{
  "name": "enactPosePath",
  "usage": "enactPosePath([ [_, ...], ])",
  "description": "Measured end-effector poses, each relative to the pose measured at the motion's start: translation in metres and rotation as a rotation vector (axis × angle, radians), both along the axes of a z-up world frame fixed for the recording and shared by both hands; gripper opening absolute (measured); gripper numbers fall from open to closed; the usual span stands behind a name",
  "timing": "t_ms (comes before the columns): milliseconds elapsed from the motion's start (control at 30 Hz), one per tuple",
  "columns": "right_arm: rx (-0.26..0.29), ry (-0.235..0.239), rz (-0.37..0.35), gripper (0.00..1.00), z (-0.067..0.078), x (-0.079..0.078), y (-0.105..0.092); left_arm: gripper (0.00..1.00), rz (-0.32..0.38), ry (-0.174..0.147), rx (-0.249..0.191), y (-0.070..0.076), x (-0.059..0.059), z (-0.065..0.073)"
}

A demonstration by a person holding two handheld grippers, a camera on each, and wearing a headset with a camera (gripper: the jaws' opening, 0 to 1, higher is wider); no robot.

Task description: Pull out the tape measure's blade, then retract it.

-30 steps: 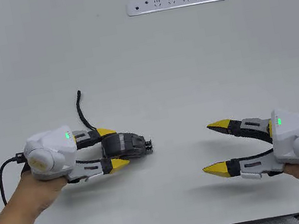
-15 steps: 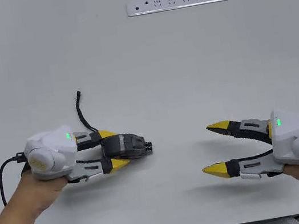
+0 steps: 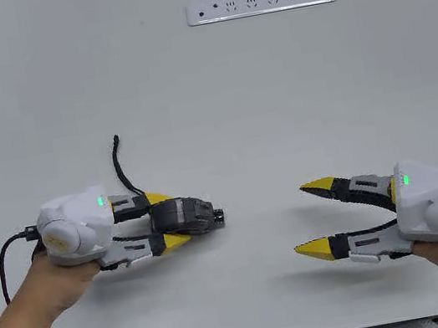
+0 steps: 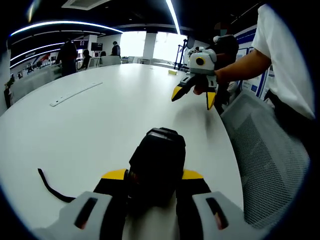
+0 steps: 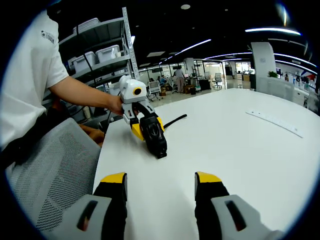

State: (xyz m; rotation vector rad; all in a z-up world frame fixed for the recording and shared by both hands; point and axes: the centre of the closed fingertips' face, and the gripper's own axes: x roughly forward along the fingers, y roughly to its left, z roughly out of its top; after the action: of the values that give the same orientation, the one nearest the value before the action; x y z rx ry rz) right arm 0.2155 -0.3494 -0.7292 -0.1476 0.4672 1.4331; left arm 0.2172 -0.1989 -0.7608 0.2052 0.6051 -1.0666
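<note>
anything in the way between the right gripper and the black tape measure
Nothing visible. Bare white table lies between the open right gripper and the black tape measure, which is held by the left gripper.

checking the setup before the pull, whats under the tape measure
Bare white table shows all around the tape measure, which is held by the left gripper. Its underside and the spot beneath it are covered.

Both grippers held low, tips pointing at each other
Left gripper is clamped on the tape measure, right gripper sits well apart, jaws spread wide
</note>
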Motion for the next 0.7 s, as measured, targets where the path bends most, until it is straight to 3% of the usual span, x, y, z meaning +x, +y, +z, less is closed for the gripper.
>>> enactPosePath([
  [700,0.026,-0.039,0.051,0.50,-0.011,0.008,0.031,0.33,-0.009,0.002,0.001,-0.001,0.000,0.001],
])
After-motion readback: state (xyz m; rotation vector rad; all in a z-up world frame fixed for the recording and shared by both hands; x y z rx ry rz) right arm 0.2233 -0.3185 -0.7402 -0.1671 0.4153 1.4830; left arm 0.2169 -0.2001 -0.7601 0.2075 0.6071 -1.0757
